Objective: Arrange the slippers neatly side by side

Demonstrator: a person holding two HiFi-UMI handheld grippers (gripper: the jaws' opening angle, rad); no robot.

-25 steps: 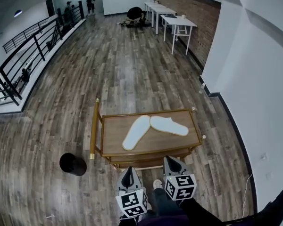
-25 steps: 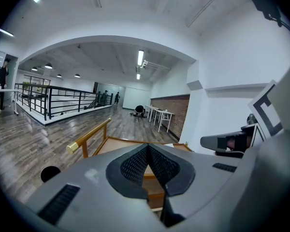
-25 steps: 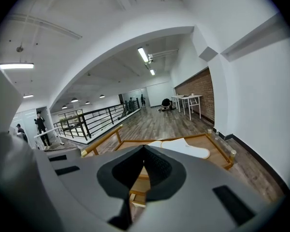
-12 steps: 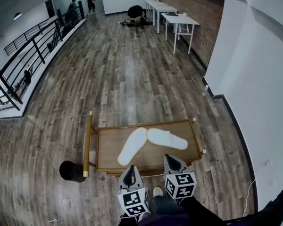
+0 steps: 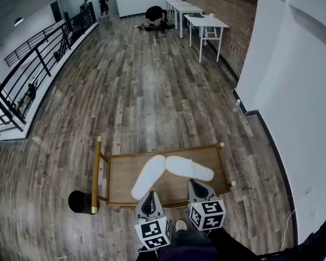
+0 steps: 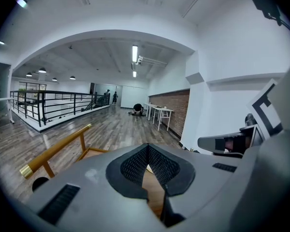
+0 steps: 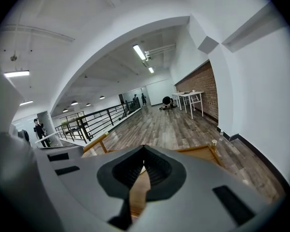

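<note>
Slippers (image 5: pixel 148 176) are being shown as white matt cloth. Table top (image 5: pixel 119 181) is being shown as smooth brown wood, its rail (image 5: pixel 95 173) as glossy gold metal. Floor (image 5: pixel 141 91) is being shown as grained wood planks with a faint sheen. Left gripper (image 6: pixel 147 147) and right gripper (image 7: pixel 144 149) are being shown as matt grey plastic, with pads (image 6: pixel 135 166) black and ribbed.

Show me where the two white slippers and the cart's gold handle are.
left-hand slipper (image 5: pixel 148 176), head view, middle of its length
right-hand slipper (image 5: pixel 189 168), head view, middle of its length
gold handle (image 5: pixel 95 174), head view, midway along the bar
</note>
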